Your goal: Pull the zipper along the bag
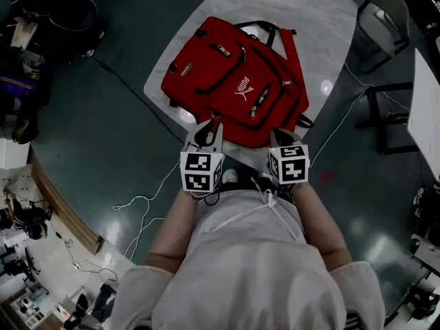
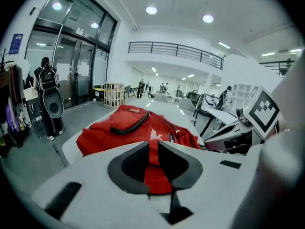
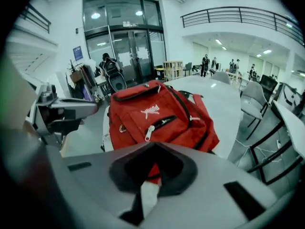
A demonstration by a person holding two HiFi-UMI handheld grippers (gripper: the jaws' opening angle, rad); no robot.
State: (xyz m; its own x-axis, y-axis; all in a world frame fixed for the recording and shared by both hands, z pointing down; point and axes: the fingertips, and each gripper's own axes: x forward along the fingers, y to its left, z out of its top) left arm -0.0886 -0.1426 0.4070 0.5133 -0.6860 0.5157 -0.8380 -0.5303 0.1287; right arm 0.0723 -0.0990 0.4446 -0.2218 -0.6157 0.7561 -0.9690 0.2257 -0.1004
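Note:
A red backpack (image 1: 234, 81) lies flat on a white marble table (image 1: 309, 19), with its front pocket and white logo facing up. A white zipper pull (image 3: 148, 133) hangs on the front pocket's slanted zipper. Both grippers hover side by side off the bag's near edge, close to the person's body. The left gripper (image 1: 206, 129) is open; the red bag (image 2: 124, 128) shows through the narrow gap of that left gripper (image 2: 151, 144), and nothing is held. The right gripper (image 1: 283, 136) is clear of the bag (image 3: 157, 113), and the tips of that right gripper (image 3: 154, 146) meet with nothing between them.
Dark chairs (image 1: 385, 19) stand at the table's far right, and another desk (image 1: 426, 108) lies along the right edge. White cables (image 1: 148, 205) trail over the grey floor on the left. Dark bags and gear (image 1: 62, 12) sit at the upper left.

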